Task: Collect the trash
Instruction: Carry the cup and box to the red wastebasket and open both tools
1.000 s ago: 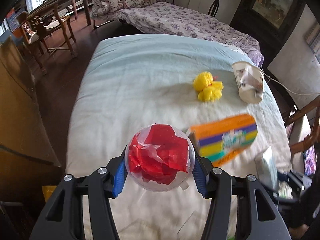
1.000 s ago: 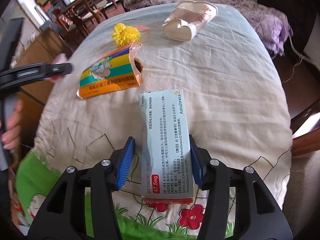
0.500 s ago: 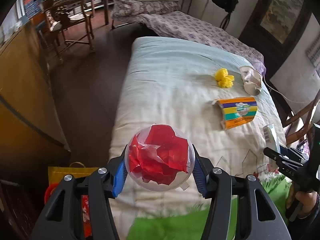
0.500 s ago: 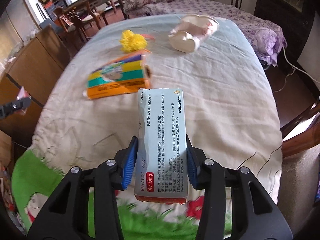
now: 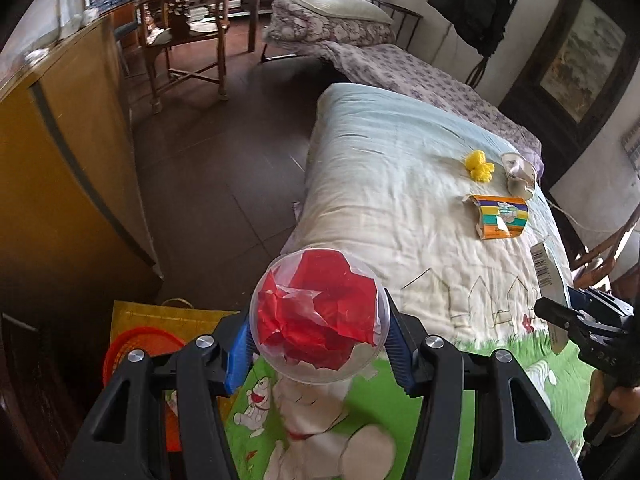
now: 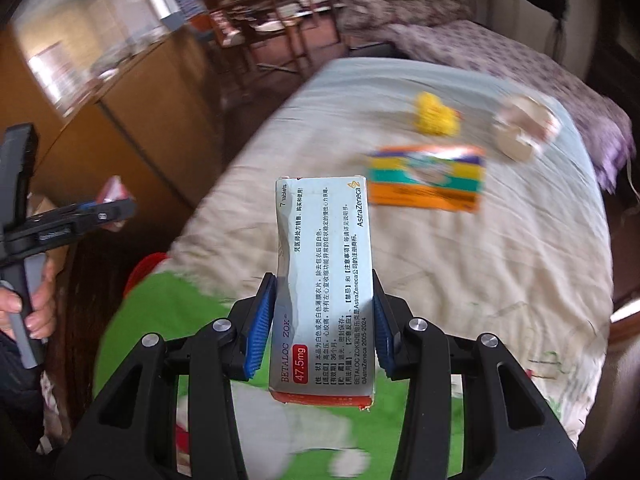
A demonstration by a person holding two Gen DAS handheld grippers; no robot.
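Farther back: crinkly red-stuffed ball [image 5: 318, 314] (clear)

Left gripper [image 5: 318, 334] and right gripper [image 6: 324, 320] — jaws both clamped.

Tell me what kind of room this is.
Probably a lived-in bedroom: a quilted bed strewn with trash, a second bed with a pillow behind it, and wooden chairs by a table.
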